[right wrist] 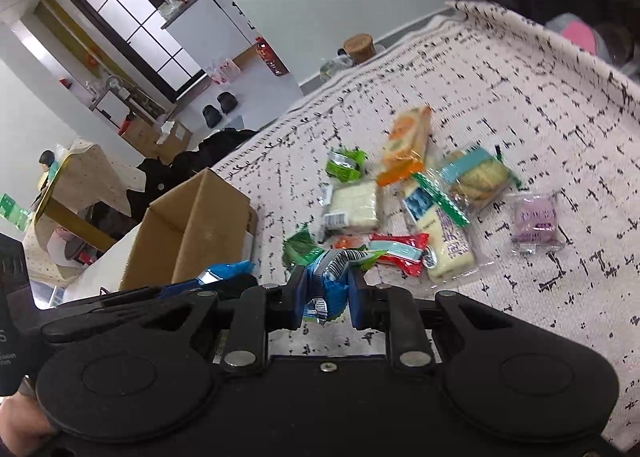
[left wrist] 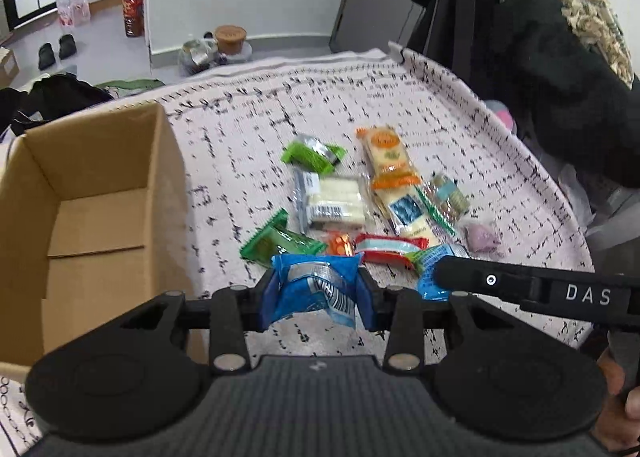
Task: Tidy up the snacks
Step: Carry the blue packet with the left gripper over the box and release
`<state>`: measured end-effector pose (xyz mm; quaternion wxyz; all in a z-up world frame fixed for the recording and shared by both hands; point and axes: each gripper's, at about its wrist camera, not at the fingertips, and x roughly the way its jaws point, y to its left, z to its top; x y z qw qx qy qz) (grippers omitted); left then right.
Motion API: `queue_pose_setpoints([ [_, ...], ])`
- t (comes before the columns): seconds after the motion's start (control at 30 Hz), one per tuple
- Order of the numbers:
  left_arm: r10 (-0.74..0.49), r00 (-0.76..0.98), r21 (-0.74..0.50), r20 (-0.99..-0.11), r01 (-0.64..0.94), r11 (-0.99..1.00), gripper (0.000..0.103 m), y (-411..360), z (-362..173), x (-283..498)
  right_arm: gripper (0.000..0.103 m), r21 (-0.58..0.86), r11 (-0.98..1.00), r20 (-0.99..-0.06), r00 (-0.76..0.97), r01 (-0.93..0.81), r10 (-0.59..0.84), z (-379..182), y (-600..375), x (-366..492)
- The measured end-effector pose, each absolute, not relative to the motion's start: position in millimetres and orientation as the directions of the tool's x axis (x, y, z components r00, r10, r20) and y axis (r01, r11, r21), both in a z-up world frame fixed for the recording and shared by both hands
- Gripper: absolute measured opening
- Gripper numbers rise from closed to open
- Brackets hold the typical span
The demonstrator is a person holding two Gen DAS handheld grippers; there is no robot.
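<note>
- Holding a blue snack packet [left wrist: 314,289] in the left tongs [left wrist: 316,297], near the open cardboard box [left wrist: 100,193] on the left.
- Right tongs [right wrist: 326,293] are clamping a blue-green packet [right wrist: 328,285] too.
- Box is looking empty, most snacks [left wrist: 360,197] are lying on the counter [left wrist: 248,117].

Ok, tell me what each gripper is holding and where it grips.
The left gripper pinches a blue snack packet across its middle. The right gripper clamps a blue-green packet near its crimped end.
</note>
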<state>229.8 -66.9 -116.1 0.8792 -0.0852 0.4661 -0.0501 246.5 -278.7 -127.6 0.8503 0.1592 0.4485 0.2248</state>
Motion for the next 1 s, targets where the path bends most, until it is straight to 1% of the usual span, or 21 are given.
queue_pose_setpoints([
  [0.63, -0.12, 0.681, -0.222, -0.722, -0.064, 0.973, 0.04, -16.5, -70.2, 188.2, 0.021, 0.447, 0.825, -0.607, 0.56, -0.345, 0.563, -90.2, -227.5, 223.7],
  [1.0, -0.035, 0.719, -0.232, -0.694, -0.178, 0.956, 0.04, 34.1, -61.4, 167.9, 0.021, 0.429, 0.805, -0.591, 0.547, -0.41, 0.593, -82.0, -181.9, 217.4],
])
